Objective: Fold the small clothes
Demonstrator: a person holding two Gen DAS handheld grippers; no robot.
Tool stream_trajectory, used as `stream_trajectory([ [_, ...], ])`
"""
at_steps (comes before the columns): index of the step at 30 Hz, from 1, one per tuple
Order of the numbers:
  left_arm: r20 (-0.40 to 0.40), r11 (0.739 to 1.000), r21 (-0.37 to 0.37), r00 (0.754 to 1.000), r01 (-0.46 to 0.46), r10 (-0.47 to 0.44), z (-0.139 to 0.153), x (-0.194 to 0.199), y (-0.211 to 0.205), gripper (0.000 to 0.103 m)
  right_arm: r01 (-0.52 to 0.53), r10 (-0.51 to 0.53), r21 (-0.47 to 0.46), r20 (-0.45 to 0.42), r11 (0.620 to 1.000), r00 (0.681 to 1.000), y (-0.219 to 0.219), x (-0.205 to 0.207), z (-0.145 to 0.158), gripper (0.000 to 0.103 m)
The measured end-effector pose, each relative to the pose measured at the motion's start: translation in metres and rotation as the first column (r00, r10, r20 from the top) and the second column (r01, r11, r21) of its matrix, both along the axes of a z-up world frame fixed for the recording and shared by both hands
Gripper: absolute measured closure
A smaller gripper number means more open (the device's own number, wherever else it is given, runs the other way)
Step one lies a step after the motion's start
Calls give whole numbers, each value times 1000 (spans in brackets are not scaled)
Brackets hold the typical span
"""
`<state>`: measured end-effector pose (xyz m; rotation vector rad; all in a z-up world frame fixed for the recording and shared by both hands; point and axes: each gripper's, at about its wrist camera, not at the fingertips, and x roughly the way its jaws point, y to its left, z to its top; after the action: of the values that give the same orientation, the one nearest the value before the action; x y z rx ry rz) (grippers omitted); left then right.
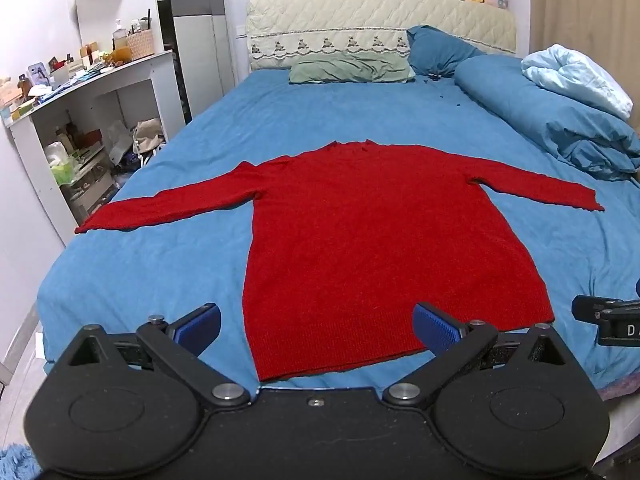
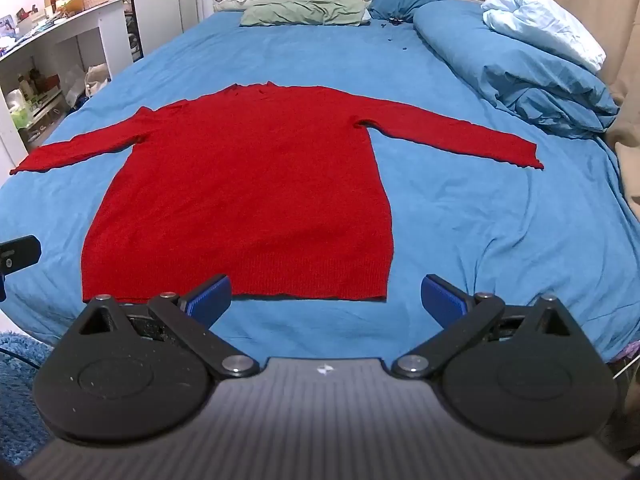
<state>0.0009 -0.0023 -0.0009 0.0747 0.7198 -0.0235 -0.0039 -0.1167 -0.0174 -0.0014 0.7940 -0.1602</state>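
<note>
The red sweater (image 1: 372,236) lies flat mid-bed (image 1: 160,264), hem near the foot edge; left gripper (image 1: 318,326) and right gripper (image 2: 326,298) hover empty, jaws wide.

**Almost nothing legible**

Only one bit of lettering can be read. In the left wrist view, the black right tongs (image 1: 608,320) poke in at the right edge, just beside the hem corner of the red sweater (image 1: 360,232), and their side carries a white capital "D" followed by the start of a second letter cut off by the frame edge.

In the right wrist view, the grey housing below the sweater (image 2: 240,184) bears a small white mark (image 2: 324,369); it is a sign, not readable text.

Labels on the shelf (image 1: 100,76) clutter left of the sweater are too small to read.
</note>
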Motion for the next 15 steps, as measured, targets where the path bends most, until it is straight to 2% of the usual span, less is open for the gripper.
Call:
stream_trajectory([
  [15,4,1000,12,1000,6,-6,-3,-1,-3,0,-3,3,5,1,1000,1000,-2,2,2,0],
])
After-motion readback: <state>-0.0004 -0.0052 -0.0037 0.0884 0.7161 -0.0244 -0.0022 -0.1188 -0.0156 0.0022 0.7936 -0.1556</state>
